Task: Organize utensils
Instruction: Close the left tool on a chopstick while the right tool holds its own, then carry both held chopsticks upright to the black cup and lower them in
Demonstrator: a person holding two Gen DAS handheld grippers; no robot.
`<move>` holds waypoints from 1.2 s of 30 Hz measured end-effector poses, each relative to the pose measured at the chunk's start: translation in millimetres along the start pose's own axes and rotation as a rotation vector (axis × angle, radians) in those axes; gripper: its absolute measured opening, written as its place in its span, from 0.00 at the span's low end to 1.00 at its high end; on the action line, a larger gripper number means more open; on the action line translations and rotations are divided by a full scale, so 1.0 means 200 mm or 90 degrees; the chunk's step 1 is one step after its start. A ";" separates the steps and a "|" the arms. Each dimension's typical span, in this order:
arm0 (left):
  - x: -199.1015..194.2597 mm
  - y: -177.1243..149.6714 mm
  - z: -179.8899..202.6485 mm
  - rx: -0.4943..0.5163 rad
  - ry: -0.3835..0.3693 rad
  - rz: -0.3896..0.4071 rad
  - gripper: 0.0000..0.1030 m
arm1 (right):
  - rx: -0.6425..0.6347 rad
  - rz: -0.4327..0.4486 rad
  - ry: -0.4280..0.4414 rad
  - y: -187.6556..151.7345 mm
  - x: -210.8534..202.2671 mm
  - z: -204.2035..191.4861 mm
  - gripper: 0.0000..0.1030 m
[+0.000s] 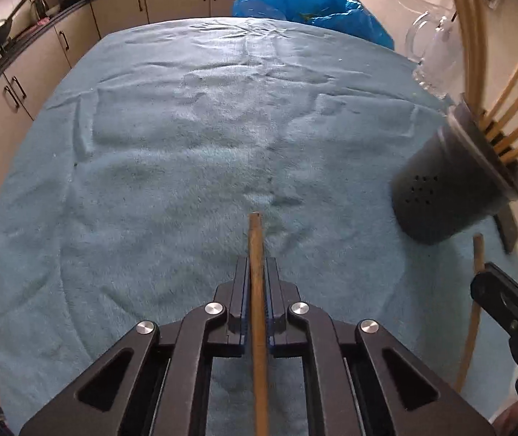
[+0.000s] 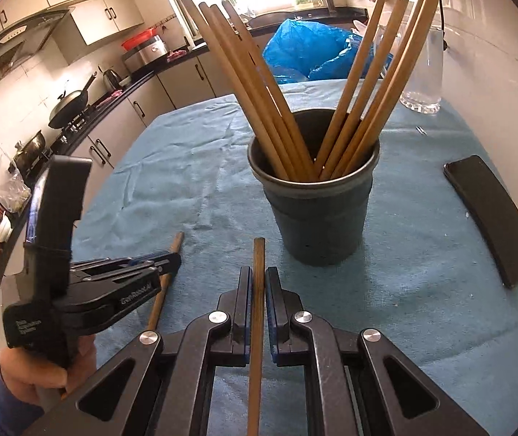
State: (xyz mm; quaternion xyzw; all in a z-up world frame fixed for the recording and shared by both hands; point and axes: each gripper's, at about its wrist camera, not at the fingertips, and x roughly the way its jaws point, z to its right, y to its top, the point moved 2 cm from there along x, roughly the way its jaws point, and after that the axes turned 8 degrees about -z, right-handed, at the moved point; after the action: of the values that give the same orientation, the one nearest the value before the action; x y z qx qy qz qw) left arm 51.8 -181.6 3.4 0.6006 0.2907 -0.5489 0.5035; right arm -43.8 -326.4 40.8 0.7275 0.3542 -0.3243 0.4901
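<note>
Left tongs clamped narrow on a single wooden chopstick, its blunt tip poking out just past the pads over the blue towel spread on the bench; rear end cut off by the lower edge of the view. Right tongs likewise pinched tight on a second chopstick, tip pointing toward the dark holder cup standing upright just ahead on the towel. Cup crowded with a fan of chopsticks leaning in two groups, left and right, upper ends running out of view at the top. Exact count hard to make out where the sticks overlap inside the rim. In the left wrist view, same cup pushed to the right margin and bent by the lens, small holes visible in its wall, base partly hiding a dark flat object. That object seen whole from the right wrist: a black phone lying flat near the right edge of the towel. Clear glass behind the cup, washed out by window light. Crumpled blue plastic bag at the far end of the bench. Hand gripping the left tool's handle at lower left, partly cropped.
</note>
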 end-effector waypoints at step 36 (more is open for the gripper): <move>-0.98 -0.34 -0.04 0.003 -0.072 0.308 0.07 | -0.035 0.279 0.063 -0.11 -0.73 -0.11 0.08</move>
State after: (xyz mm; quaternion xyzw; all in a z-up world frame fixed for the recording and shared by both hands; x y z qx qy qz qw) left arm -52.1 -111.6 169.6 0.6222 0.1089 -0.4458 0.6342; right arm -138.2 -328.7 155.7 0.7884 0.2199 -0.1638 0.5507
